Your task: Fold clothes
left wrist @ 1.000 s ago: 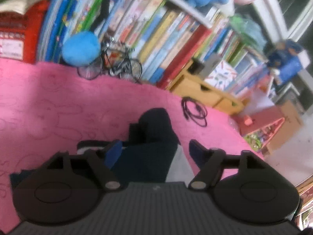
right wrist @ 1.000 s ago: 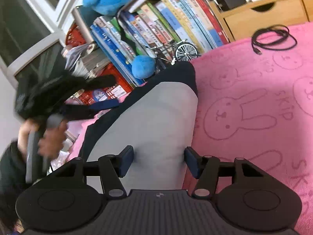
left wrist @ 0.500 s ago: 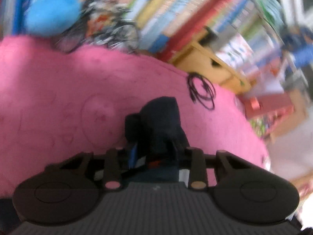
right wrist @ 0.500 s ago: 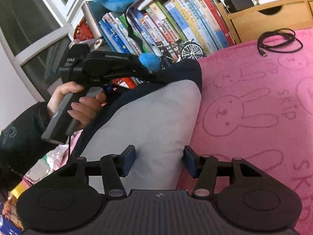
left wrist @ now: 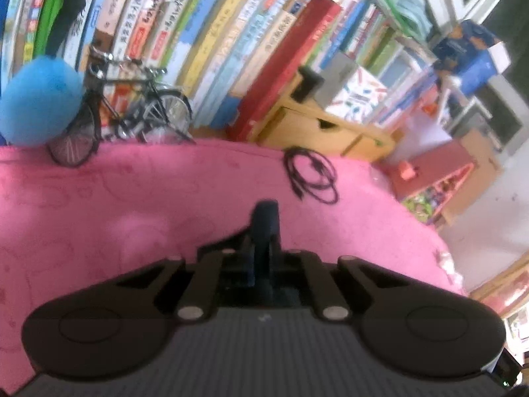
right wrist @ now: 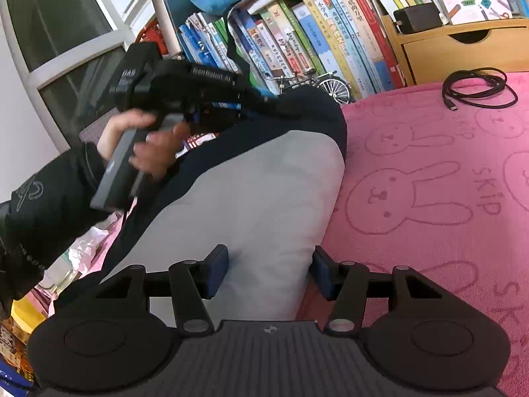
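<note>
1. Left gripper clenched tight on a fold of dark navy cloth, the fold pinched between both fingers and poking out past the tips.
2. In the right wrist view, same left gripper seen from the side, gripped by a hand in a black sleeve, lifting one end of the garment above the pink blanket.
3. Right gripper released, fingers spread wide on either side of the garment's pale grey panel, not pinching it.
4. Garment grey with navy edging, draped from the lifted end down onto the pink blanket, along the blanket's left part.
5. Coiled black cable lying on the pink blanket near its far edge, well apart from the garment.
6. Beyond the blanket's far edge: small model bicycle, row of books, wooden drawer box.
</note>
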`<state>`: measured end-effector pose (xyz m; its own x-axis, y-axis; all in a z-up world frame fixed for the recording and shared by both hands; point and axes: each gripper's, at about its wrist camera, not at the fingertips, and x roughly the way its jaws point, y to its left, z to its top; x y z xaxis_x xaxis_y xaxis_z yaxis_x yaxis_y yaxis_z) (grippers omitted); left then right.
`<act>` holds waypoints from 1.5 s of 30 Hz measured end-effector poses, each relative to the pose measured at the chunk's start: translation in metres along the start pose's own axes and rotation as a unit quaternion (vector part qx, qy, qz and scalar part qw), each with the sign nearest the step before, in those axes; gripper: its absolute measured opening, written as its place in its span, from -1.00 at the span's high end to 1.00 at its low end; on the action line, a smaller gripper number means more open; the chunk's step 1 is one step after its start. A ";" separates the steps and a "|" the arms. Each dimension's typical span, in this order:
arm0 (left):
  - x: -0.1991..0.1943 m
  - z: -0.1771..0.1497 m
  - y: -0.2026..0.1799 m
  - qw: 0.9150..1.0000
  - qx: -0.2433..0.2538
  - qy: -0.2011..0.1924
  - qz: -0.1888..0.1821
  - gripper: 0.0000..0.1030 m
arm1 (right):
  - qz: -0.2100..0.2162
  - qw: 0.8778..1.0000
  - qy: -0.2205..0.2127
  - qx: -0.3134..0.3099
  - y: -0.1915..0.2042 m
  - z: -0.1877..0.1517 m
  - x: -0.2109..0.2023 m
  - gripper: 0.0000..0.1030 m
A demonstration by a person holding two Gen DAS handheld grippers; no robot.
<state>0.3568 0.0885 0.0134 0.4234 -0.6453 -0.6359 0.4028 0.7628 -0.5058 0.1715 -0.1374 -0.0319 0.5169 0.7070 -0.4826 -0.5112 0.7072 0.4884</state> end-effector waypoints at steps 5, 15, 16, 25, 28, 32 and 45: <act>-0.019 -0.012 -0.010 0.999 0.014 -0.024 0.042 0.90 | 0.005 1.000 -0.001 0.006 -0.002 -0.001 0.000 -0.07; -0.118 -0.091 -0.061 0.982 0.083 -0.108 0.133 0.59 | 0.041 0.998 -0.009 0.043 -0.012 -0.002 -0.001 -0.27; -0.128 -0.099 -0.066 0.979 0.090 -0.116 0.142 0.57 | 0.045 0.998 -0.009 0.045 -0.013 -0.002 -0.001 -0.29; -0.168 -0.200 -0.101 0.940 0.186 -0.156 0.239 0.28 | 0.006 0.997 -0.046 0.065 -0.009 -0.009 -0.044 -0.54; -0.179 -0.235 -0.112 0.922 0.220 -0.166 0.271 0.28 | -0.017 0.997 -0.045 0.052 -0.002 -0.024 -0.069 -0.55; -0.192 -0.282 -0.127 0.895 0.264 -0.179 0.313 0.09 | -0.066 0.996 -0.052 -0.005 0.023 -0.051 -0.105 -0.56; -0.126 -0.349 -0.192 0.833 0.452 -0.147 0.283 0.00 | -0.201 0.937 -0.053 -0.282 0.134 -0.127 -0.113 -0.55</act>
<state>-0.0569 0.0380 -0.0133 0.8799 -0.2766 -0.3864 0.4616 0.6905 0.5569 -0.0426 -0.1219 -0.0045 0.7954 0.4000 -0.4553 -0.5267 0.8279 -0.1928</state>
